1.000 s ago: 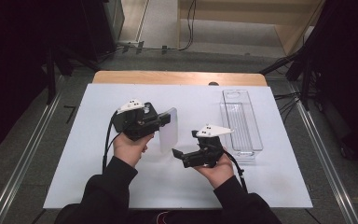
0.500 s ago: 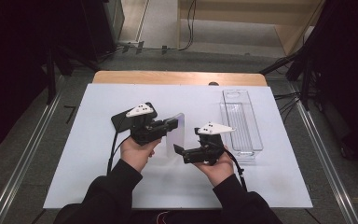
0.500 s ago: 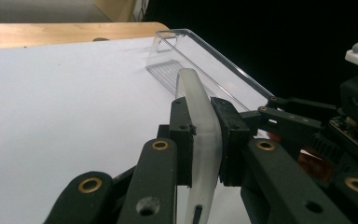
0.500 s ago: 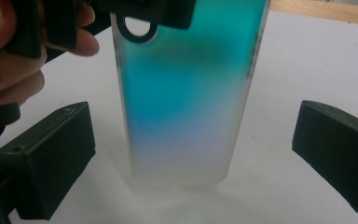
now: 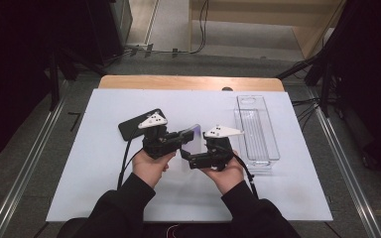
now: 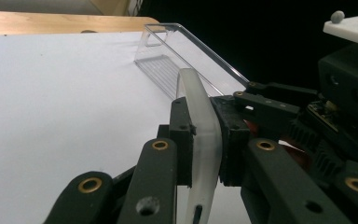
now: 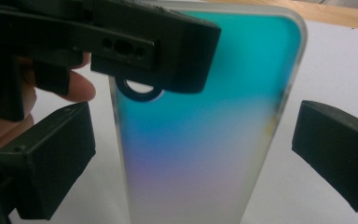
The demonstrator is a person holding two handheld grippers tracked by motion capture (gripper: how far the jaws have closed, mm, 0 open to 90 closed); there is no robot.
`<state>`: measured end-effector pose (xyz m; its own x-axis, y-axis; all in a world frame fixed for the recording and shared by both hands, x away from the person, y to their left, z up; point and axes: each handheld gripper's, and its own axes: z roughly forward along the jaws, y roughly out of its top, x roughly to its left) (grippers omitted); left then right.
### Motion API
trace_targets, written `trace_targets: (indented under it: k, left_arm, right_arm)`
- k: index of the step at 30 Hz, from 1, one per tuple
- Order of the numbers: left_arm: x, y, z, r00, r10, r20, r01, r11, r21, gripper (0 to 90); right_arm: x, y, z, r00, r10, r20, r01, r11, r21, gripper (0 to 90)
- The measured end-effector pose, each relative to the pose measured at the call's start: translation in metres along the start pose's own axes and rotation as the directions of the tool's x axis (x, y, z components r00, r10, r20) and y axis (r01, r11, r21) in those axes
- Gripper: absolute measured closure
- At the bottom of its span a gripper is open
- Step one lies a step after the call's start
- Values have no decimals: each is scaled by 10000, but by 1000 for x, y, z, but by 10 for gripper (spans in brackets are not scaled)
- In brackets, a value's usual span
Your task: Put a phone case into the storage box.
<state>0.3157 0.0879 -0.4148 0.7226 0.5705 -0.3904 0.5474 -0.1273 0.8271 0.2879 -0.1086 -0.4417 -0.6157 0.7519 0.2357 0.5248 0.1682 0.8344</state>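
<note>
A translucent phone case (image 5: 195,135) with a blue-to-pink sheen is held up above the white mat (image 5: 99,163). My left gripper (image 5: 184,137) is shut on it; in the left gripper view the case (image 6: 193,88) stands edge-on, pinched between the two jaws. My right gripper (image 5: 184,154) sits just right of the case and is open. In the right gripper view its fingers (image 7: 51,158) stand wide on either side of the case (image 7: 205,116) without touching it. A black phone (image 5: 135,125) lies flat on the mat behind my left hand.
A clear plastic tray (image 5: 258,131) lies lengthwise at the right of the mat. A wooden table edge (image 5: 178,82) runs along the back. Metal rails flank the table on both sides.
My left gripper has carried the case to the right and slightly lower, closer to the right gripper. The right gripper has stayed where it was.
</note>
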Motion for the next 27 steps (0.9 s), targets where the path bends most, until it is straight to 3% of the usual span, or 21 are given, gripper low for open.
trace_targets:
  k: [4,10,20,21,23,27]
  left_arm:
    - [-2,0,-1,10000,18,4,-18,10000,-56,798]
    - [-4,-1,-2,10000,-35,-14,35,9998,-178,798]
    - [-3,0,-2,9991,-233,360,238,9996,-138,787]
    - [-2,1,-1,9984,-294,478,299,9995,-89,730]
    - [0,1,-2,9994,-209,264,214,9996,-168,601]
    - [3,3,-4,9994,-286,169,288,9995,-95,467]
  right_arm:
    - [2,3,4,10000,-37,1,37,10000,6,0]
    - [0,4,3,10000,-85,-27,84,9994,-348,133]
    - [0,5,0,9996,-271,61,273,9990,-362,147]
    - [0,5,-1,9995,-292,87,295,9991,-321,147]
    - [-1,5,-1,9996,-272,70,274,9991,-317,147]
    - [-4,5,-2,9997,-177,150,181,9995,-264,147]
